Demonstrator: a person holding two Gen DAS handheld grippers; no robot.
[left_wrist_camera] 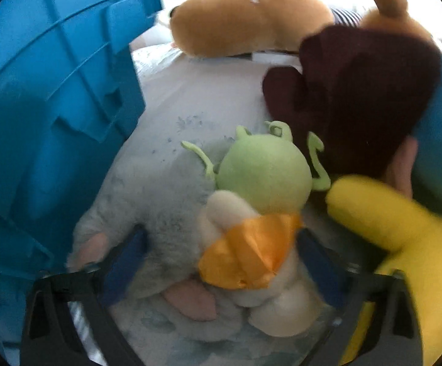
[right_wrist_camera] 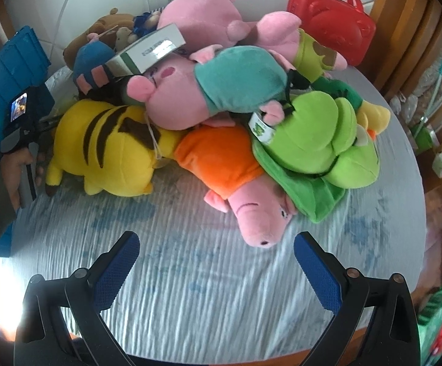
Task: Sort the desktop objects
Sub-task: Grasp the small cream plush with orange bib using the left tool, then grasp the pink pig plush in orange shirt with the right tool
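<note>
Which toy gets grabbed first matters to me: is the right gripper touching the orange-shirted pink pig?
Apart. The right wrist view shows bare striped cloth between the pink pig and both fingers of the open right gripper.

Table covering (right_wrist_camera: pixel 190 289): crinkled, ribbed cloth, matt, pale with faded blue print. Plush toys: soft short-pile fabric, matt, e.g. yellow striped plush (right_wrist_camera: pixel 108 152) and pink pig plush (right_wrist_camera: pixel 260 216). Green-headed plush (left_wrist_camera: pixel 260 177): smooth fabric head, fleecy white body, glossy satin orange scarf (left_wrist_camera: pixel 248 253). Blue crate (left_wrist_camera: pixel 53 91): rigid moulded plastic, ribbed. Red case (right_wrist_camera: pixel 333 21): glossy hard plastic. Gripper pads (right_wrist_camera: pixel 114 274): blue, finely textured.
</note>
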